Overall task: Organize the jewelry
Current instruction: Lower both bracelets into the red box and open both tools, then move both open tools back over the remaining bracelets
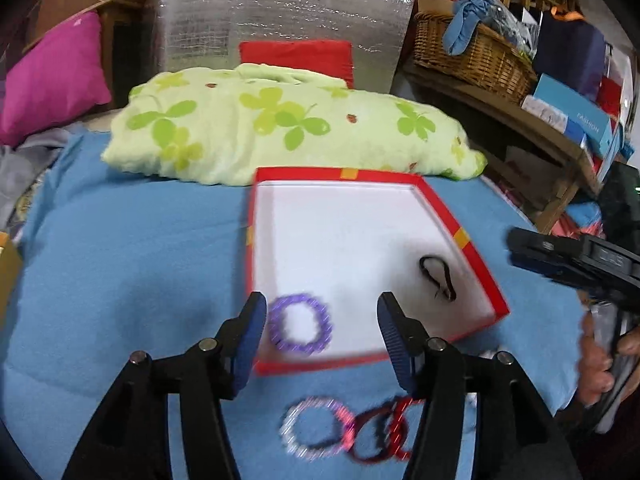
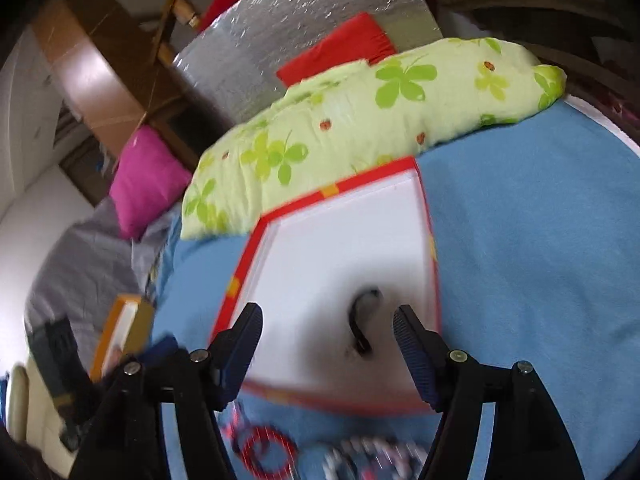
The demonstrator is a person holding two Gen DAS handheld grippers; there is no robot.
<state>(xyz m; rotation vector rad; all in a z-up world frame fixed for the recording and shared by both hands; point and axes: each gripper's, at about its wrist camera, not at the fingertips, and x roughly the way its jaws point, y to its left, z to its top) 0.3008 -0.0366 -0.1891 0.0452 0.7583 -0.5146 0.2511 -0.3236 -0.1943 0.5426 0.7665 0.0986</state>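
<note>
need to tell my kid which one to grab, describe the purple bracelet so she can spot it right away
Find the red-rimmed box with a white floor on the blue blanket. The purple bracelet lies inside it at the near left corner, a beaded ring. The only other piece in the box is a thin black loop to its right; the remaining bracelets lie outside on the blanket.

left gripper (image 1: pixel 322 332) spread empty, right gripper (image 2: pixel 328 344) likewise
</note>
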